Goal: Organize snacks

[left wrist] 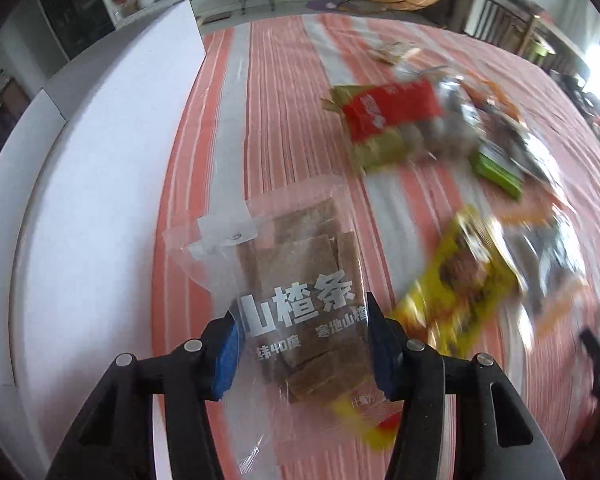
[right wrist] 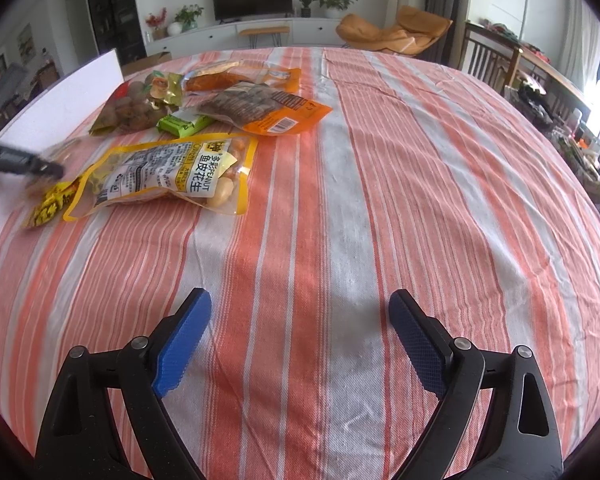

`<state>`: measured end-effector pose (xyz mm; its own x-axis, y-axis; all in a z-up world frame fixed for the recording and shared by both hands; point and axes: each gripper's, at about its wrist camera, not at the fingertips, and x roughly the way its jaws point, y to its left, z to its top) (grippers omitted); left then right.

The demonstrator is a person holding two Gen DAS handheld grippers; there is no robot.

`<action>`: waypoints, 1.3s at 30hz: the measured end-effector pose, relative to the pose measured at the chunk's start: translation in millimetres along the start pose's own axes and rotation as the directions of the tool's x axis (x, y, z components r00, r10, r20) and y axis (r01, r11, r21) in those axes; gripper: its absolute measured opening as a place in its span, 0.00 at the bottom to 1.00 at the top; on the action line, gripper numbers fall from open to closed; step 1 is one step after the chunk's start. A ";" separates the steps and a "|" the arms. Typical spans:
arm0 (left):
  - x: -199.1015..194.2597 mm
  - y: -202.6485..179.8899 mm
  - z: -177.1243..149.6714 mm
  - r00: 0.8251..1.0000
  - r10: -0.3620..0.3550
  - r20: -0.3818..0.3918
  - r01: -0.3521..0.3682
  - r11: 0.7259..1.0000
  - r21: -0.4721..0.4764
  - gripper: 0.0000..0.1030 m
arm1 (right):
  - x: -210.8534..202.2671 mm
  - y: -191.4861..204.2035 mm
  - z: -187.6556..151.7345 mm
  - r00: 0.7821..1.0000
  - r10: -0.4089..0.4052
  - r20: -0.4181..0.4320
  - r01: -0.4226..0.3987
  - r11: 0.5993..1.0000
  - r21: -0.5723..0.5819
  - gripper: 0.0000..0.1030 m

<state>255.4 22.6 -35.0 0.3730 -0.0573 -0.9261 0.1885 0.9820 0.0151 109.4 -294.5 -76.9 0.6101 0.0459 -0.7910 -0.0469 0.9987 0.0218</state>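
My left gripper (left wrist: 302, 338) clenched the clear hawthorn-strip bag (left wrist: 300, 280), lifted, snack pile (left wrist: 440, 132) at two o'clock. Right gripper (right wrist: 300, 344) hung released. I judged a firm, level carry wisest.

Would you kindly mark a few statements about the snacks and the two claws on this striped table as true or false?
1. The left claw has a clear bag of brown strips between its pads. True.
2. The right claw grips a yellow bag. False: it is open over bare striped cloth, holding nothing.
3. A peanut bag with a yellow border lies flat on the cloth. True.
4. The small green packet sits alone at the right side of the table. False: it lies among the other snacks at the left.
5. The tablecloth is plain blue. False: it has orange and white stripes.
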 end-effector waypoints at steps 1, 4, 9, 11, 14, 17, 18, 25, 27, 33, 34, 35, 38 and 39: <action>-10.5 0.2 -13.3 1.000 -0.018 0.014 0.018 1.000 0.003 0.52 | 0.1 0.5 -0.4 1.000 0.000 0.000 0.000 1.000 0.000 0.90; -33.5 -4.7 -60.9 0.997 -0.068 0.027 0.067 0.998 0.006 0.52 | -0.1 0.2 -0.1 1.000 0.000 0.000 0.000 1.000 0.000 0.90; -34.2 -10.3 -119.7 0.997 -0.055 0.054 0.056 0.998 -0.009 0.53 | -0.2 0.3 -0.4 1.000 0.000 0.000 0.000 1.000 0.000 0.90; -35.3 -10.9 -128.9 0.991 -0.042 0.127 0.047 0.998 -0.032 0.56 | -0.4 -0.2 -0.1 1.000 0.000 0.000 0.000 1.000 0.000 0.90; -29.5 -9.0 -130.9 0.986 -0.023 0.168 0.035 0.997 -0.068 0.80 | -0.6 0.0 -0.3 1.000 0.001 0.000 -0.001 1.000 0.000 0.90; -22.0 -6.1 -126.6 0.982 -0.006 0.189 0.021 0.997 -0.079 0.92 | -0.5 0.2 -0.3 1.000 0.002 0.001 -0.002 1.000 0.000 0.90; -21.6 -5.9 -128.0 0.981 -0.002 0.196 0.017 0.997 -0.076 0.94 | -0.4 0.6 -0.6 1.000 0.002 0.002 -0.002 1.000 0.001 0.90; -21.6 -5.2 -139.7 0.972 0.011 0.236 0.003 0.998 -0.061 1.00 | 0.0 0.6 -0.3 1.000 0.000 0.005 0.000 1.000 0.010 0.90; -21.0 -5.0 -139.0 0.970 0.011 0.242 0.003 0.998 -0.058 1.00 | -0.9 -1.4 0.0 1.000 -0.001 0.006 0.000 1.000 0.016 0.90; -21.4 -4.7 -140.4 0.968 0.013 0.252 0.002 0.998 -0.059 1.00 | -0.5 -0.7 0.4 1.000 -0.013 0.003 0.013 1.000 0.012 0.90; -21.8 -4.7 -141.0 0.967 0.014 0.253 0.001 0.998 -0.059 1.00 | -0.6 -0.2 0.5 1.000 -0.013 0.002 0.013 1.000 0.012 0.90; -21.7 -4.8 -140.9 0.967 0.014 0.254 0.001 0.998 -0.059 1.00 | -0.8 0.1 0.4 1.000 -0.013 0.002 0.013 1.000 0.012 0.90; -21.7 -4.7 -140.8 0.967 0.014 0.254 0.001 0.998 -0.059 1.00 | -0.7 0.5 0.4 1.000 -0.013 0.002 0.013 1.000 0.012 0.90; -21.6 -4.7 -140.8 0.967 0.014 0.254 0.001 0.998 -0.059 1.00 | -0.7 -0.2 0.3 1.000 -0.014 0.002 0.014 1.000 0.012 0.90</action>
<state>118.5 44.7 -68.1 0.5938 -0.0877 -0.7998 0.1351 0.9908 -0.0084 109.3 -294.7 -76.2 0.6124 0.0324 -0.7899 -0.0290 0.9994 0.0185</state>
